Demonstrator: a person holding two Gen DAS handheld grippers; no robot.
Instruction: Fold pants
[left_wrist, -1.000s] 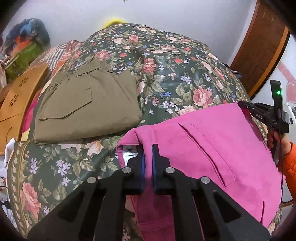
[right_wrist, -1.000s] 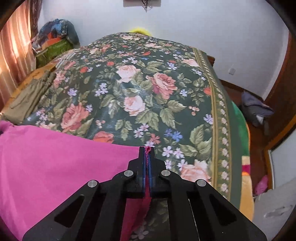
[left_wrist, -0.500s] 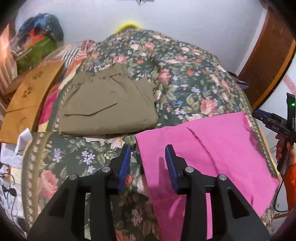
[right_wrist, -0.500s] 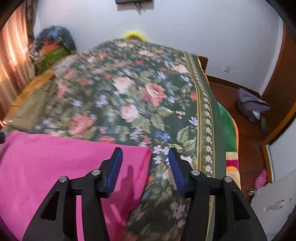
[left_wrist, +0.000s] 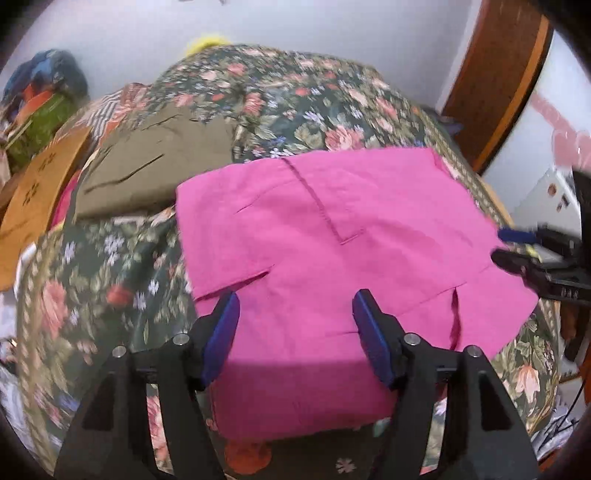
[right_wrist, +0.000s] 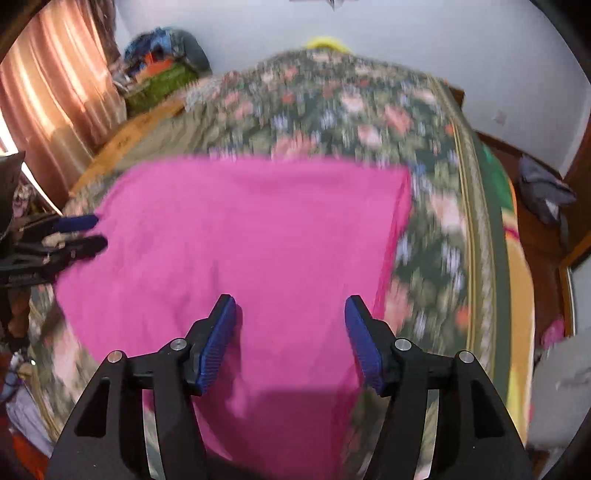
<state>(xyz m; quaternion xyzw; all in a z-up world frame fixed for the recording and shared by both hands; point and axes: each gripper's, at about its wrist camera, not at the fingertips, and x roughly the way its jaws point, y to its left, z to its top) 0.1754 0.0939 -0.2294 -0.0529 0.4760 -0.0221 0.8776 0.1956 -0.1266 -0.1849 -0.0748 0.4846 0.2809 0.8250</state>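
Observation:
The pink pants (left_wrist: 332, 236) lie folded flat on the floral bedspread (left_wrist: 110, 280), pockets up. My left gripper (left_wrist: 295, 325) is open and empty above their near edge. My right gripper (right_wrist: 290, 328) is also open and empty, above the near part of the pink pants (right_wrist: 240, 236). The right gripper (left_wrist: 517, 247) shows at the right edge of the left wrist view, beside the pants. The left gripper (right_wrist: 81, 232) shows at the left edge of the right wrist view.
Folded olive pants (left_wrist: 147, 166) lie on the bed behind and left of the pink ones. A wooden board (left_wrist: 40, 184) leans at the left. A pile of clothes (right_wrist: 162, 55) sits in the far corner by a curtain (right_wrist: 48, 96). A wooden door (left_wrist: 506, 74) stands right.
Both grippers were shut on the pink pants' corners a second ago. They opened, let go and pulled back; the pants now lie flat on the bed.

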